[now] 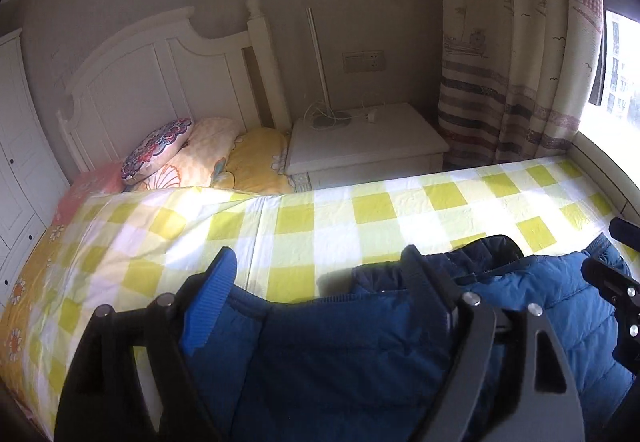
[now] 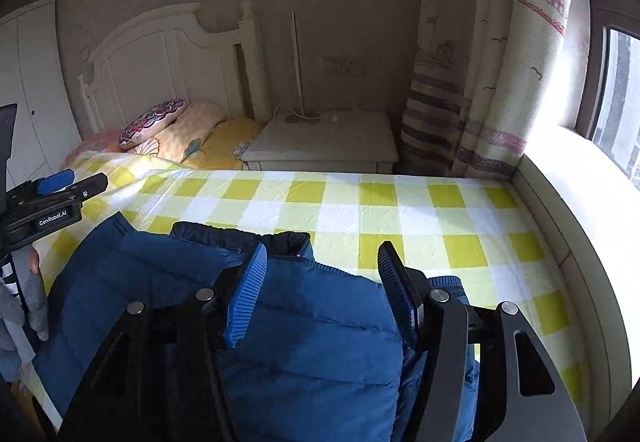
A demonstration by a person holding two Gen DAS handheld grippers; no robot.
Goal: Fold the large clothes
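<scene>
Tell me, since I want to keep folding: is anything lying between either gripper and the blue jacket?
Nothing visible. The blue jacket lies directly under the open left gripper and open right gripper, on the checkered bedspread, with no other item on it.

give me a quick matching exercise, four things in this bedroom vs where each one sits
Things:
1. blue puffer jacket
2. patterned round cushion
3. white nightstand
4. striped curtain

Places:
A. hanging beside the window
B. at the headboard end of the bed, on the pillows
C. spread on the yellow checked sheet, nearest the cameras
D. on the floor between the bed and the curtain

Pairs: 1-C, 2-B, 3-D, 4-A
</scene>
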